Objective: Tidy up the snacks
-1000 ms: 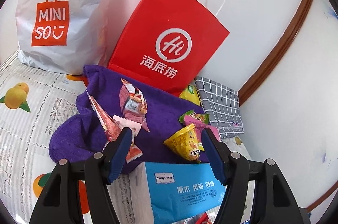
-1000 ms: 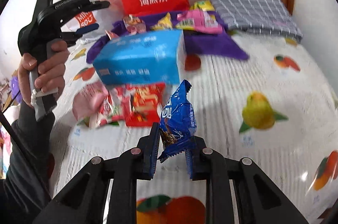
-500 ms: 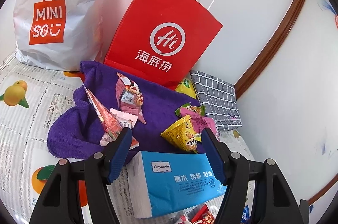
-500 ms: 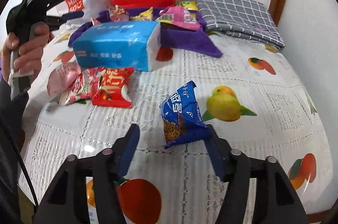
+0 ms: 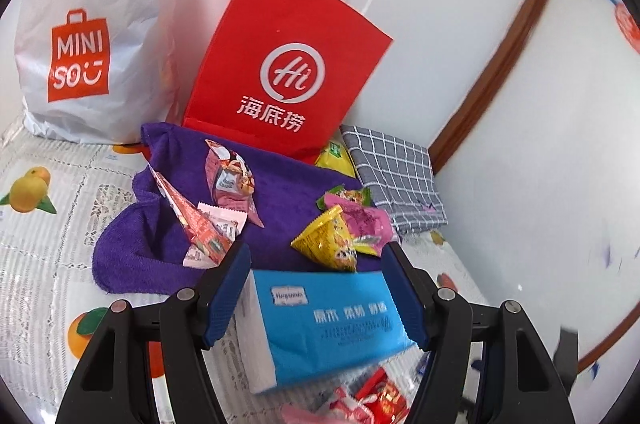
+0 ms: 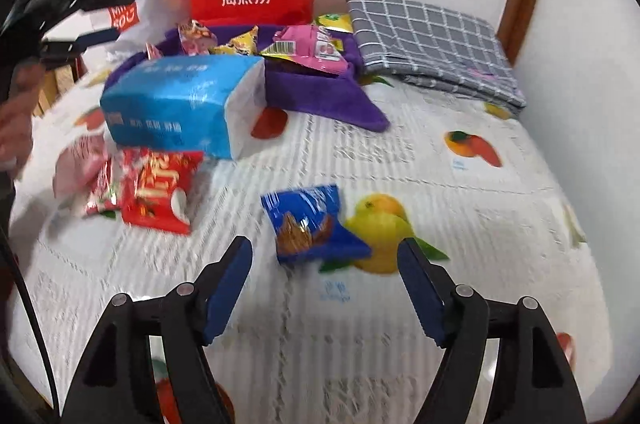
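Glossy foil blue snack packet [image 6: 310, 224]; fuzzy purple towel [image 5: 280, 200]; matt red paper bag [image 5: 280, 64].

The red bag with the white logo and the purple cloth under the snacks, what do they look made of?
Red bag: looks like stiff matte paper, with crisp folds and twisted white cord handles. Purple cloth: looks like soft terry or fleece, fuzzy nap, rumpled edges.
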### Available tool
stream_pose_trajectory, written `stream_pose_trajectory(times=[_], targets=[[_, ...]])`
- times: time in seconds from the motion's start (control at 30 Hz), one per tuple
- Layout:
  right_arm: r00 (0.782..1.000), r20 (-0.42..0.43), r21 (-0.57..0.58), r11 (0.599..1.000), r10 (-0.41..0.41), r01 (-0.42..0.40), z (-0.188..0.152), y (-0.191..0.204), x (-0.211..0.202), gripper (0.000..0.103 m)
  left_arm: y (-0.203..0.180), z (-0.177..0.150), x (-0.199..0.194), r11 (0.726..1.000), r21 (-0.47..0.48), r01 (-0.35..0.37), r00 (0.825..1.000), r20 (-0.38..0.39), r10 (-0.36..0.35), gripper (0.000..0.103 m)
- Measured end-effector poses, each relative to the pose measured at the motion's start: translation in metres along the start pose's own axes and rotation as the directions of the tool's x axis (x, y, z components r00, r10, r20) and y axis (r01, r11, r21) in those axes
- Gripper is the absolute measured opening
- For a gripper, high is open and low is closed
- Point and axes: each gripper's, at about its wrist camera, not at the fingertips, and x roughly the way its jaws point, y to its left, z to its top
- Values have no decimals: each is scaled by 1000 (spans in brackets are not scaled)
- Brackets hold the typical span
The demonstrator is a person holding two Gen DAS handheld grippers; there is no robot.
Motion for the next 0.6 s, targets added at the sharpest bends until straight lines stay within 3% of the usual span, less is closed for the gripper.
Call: stream_pose_trajectory(times=[0.2, 0.3, 0.33, 0.6], targets=[[997, -36, 34, 997, 66, -65, 12, 0, 30, 74, -4, -16, -2, 999, 42, -6, 999, -45, 8, 66], [996, -44, 51, 996, 76, -74, 13, -1, 35, 56, -4, -22, -4, 999, 48, -4, 998, -65, 7, 66], [996, -39, 59, 995, 77, -75, 13, -3, 35, 55, -3, -24, -6, 999, 49, 4, 998, -70, 0, 66], [995, -40, 74, 993, 92, -88, 12, -7, 38, 54, -10, -57, -19, 993, 102, 58, 985, -168, -40, 66]])
